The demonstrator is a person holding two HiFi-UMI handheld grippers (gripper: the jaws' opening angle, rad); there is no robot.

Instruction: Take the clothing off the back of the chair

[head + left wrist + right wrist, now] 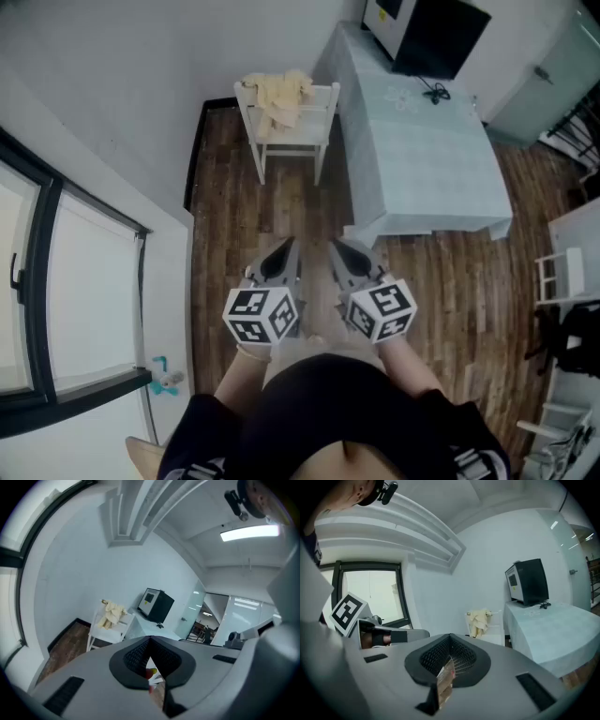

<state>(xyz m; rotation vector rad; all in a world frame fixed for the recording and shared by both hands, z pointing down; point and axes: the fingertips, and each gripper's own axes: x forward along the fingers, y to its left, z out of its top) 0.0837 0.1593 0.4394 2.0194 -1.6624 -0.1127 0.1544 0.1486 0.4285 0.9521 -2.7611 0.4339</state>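
Ahead of us a white wooden chair stands at the wall, pale yellow clothing over its back. Just right of it is a cloth-covered table bearing a black boxy appliance; a dark-framed window lies left.

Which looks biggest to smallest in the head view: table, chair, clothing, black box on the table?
1. table, by far the largest.
2. chair and black box: about alike. The box is cut off by the frame edge, so I won't rank them.
3. clothing, smallest.
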